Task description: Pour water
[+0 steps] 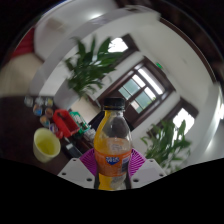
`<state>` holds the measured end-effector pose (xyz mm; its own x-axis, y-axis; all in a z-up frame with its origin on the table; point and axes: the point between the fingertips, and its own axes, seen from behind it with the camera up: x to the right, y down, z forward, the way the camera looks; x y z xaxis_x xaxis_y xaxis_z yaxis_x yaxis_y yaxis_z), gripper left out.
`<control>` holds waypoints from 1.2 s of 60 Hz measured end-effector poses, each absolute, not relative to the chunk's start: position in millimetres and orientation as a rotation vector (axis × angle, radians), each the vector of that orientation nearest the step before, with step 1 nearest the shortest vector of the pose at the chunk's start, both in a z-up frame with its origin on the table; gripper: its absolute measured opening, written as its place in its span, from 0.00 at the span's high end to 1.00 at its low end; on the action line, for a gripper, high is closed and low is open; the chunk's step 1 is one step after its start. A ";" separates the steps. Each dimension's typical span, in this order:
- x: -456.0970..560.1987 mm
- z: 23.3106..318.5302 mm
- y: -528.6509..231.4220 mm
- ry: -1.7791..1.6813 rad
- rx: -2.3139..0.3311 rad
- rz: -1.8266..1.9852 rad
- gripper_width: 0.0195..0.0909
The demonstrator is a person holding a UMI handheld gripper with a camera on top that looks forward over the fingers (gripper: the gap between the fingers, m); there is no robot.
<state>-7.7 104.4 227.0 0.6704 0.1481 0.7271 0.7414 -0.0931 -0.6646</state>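
1. Yellow cup [45, 144] on the table [30, 120], left of the fingers.
2. Cluttered red items [68, 123] just beside the cup, too small to identify.
3. Orange bottle [113, 140], dark cap, upright between the pink pads [92, 158]; hand-held gripper [113, 172] clamped on it.
4. Leafy plants [95, 62] and windows [140, 88] beyond.

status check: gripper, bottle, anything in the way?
Gripper shut on orange bottle, lifted and tilted. Yellow cup off to one side, on the table. Nothing between bottle and cup.
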 end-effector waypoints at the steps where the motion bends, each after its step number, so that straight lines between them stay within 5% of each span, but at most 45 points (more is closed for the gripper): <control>1: -4.0 229.2 104.2 -0.697 -1.633 -0.539 0.78; 10: 18.1 232.3 102.2 -0.339 -1.678 -0.162 0.78; 20: 42.3 195.5 108.8 -0.149 -1.719 0.098 0.78; 36: 52.7 133.9 121.5 -0.100 -1.726 0.139 0.77; 37: 53.2 127.8 122.2 -0.102 -1.735 0.136 0.70; 39: 53.3 133.1 122.4 -0.107 -1.697 0.137 0.77; 52: 50.9 129.0 119.4 -0.127 -1.685 0.104 0.76; 66: 50.4 126.9 116.0 -0.137 -1.731 0.098 0.53; 72: 56.5 120.4 107.6 -0.103 -1.774 0.088 0.14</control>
<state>56.5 107.6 120.4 0.9930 0.1180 -0.0033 0.0209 -0.2032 -0.9789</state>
